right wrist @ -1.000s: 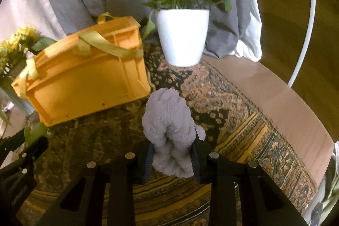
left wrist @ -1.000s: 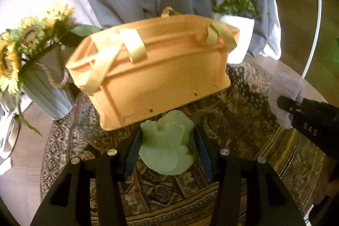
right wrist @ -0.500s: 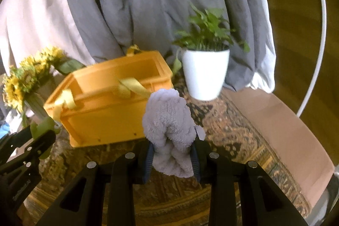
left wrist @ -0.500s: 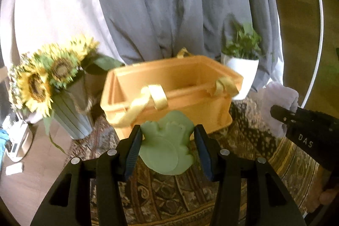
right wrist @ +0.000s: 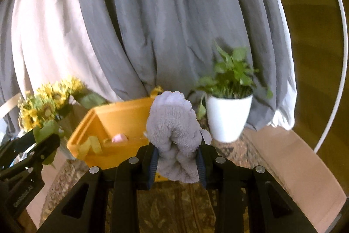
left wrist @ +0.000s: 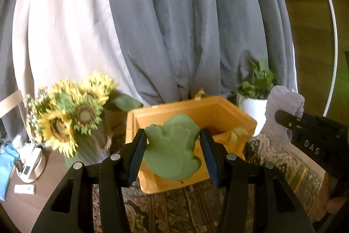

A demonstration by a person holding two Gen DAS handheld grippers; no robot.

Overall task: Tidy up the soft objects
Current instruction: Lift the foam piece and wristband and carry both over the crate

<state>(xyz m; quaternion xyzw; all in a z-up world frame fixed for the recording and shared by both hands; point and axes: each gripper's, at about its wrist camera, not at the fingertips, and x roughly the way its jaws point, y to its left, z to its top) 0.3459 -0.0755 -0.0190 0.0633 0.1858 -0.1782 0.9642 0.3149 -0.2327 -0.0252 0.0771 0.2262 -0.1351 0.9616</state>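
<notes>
My left gripper (left wrist: 172, 151) clamps the green toy (left wrist: 173, 149), my right gripper (right wrist: 177, 157) the grey plush (right wrist: 173, 132), both short of the orange bin (left wrist: 237, 113) at 12 o'clock (2 releases); opening now risks dropping them outside.

The soft frog (left wrist: 173, 151) was pale green; the fluffy toy (right wrist: 174, 134) was lavender-grey. The crate (left wrist: 226, 115) was orange with pale yellow straps (left wrist: 237, 133) and something pink (right wrist: 118, 138) inside. At far right, a white pot (right wrist: 228, 116) held green leaves. At left, sunflowers (left wrist: 72, 115) were yellow with brown centres. The cloth (left wrist: 272, 169) was brown-and-gold patterned; the curtains (right wrist: 163, 25) were grey.
</notes>
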